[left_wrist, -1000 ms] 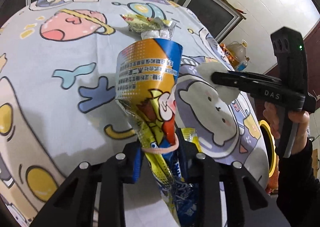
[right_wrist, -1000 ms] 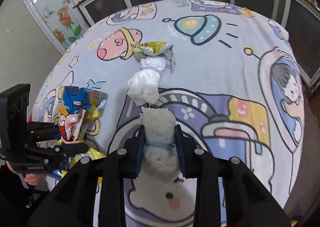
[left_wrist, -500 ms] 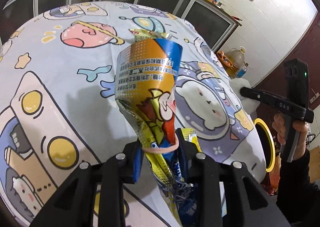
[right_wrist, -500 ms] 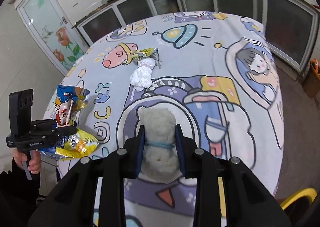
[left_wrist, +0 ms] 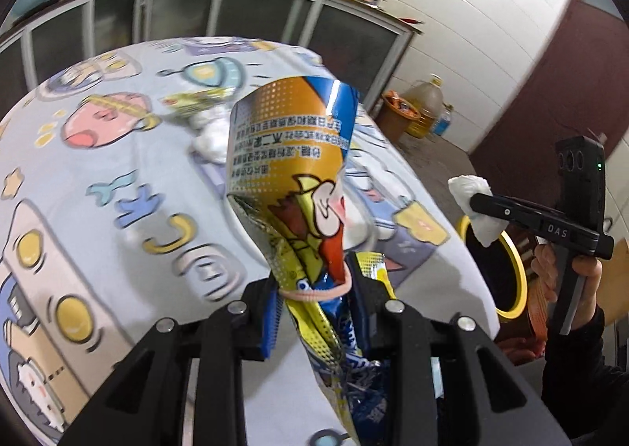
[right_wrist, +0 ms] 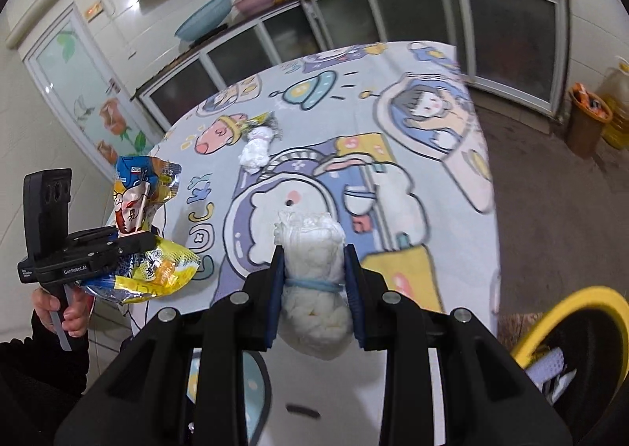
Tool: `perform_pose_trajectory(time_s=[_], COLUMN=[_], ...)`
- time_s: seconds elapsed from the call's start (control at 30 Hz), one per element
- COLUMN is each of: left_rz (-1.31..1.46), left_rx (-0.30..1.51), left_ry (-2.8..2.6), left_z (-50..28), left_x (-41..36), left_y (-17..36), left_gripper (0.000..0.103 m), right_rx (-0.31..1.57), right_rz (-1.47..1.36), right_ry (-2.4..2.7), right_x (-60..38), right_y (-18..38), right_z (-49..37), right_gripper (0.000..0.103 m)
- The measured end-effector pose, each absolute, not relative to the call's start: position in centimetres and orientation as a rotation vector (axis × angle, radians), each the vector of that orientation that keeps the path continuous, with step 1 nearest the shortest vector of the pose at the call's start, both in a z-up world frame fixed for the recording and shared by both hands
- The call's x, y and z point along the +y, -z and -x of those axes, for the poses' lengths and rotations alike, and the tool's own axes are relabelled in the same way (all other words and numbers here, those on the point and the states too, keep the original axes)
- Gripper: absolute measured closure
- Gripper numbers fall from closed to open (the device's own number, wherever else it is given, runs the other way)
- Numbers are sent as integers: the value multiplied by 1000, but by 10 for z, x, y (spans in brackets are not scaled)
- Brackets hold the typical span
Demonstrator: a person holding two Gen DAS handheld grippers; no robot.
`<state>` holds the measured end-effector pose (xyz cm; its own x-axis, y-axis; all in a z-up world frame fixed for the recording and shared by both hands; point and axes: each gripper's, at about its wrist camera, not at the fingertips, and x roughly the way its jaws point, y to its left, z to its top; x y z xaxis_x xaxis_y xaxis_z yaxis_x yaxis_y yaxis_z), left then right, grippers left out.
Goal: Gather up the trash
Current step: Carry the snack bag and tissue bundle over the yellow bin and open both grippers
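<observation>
While both views show held trash, only right wrist reveals bin contents (right_wrist: 552,365).

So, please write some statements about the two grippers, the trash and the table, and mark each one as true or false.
1. The left gripper is shut on a snack wrapper printed in orange and blue. True.
2. The right gripper is empty. False: it is shut on a white tissue bundle tied with a blue band.
3. Another white wad lies on the tablecloth, touching a yellow-green wrapper. True.
4. The tablecloth is plain white. False: it carries cartoon prints.
5. A bin with a yellow rim shows at the lower right of the right wrist view. True.
6. The held wrapper lies flat on the table. False: it stands up from the jaws, off the cloth.
</observation>
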<state>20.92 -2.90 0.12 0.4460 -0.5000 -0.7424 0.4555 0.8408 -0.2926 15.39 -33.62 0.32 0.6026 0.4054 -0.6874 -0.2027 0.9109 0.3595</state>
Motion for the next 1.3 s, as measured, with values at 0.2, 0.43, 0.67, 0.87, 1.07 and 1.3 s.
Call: perform_pose_trajectory(time_s=[0.2,0.43,0.67,0.87,1.07,1.3], left_rz=[10,-44,-107,-170,-217,-273], left_rx=[928,917,912,901,886,874], left_ry=[676,772,872,954,1010,1070], left_z=[-204,-199,-189,-173,-159,-143], left_x=[-76,-133,-192,-246,-292,-338], left_y=[-7,-13,-17,-17,-15,-12], left_gripper=[75,75,75,75,75,75], right_rx=[834,793,757,730,725,734], right_rz=[-315,-386,-444,-507,-546,-581], right_ry=[-278,-153,-27,67,143,187], right_x=[-378,-435,-485,-524,-551,-572], right_y=[3,8,13,23,36,53], right_z=[-125,-87,-49,-21,-3,10], right_gripper=[75,75,75,75,75,75])
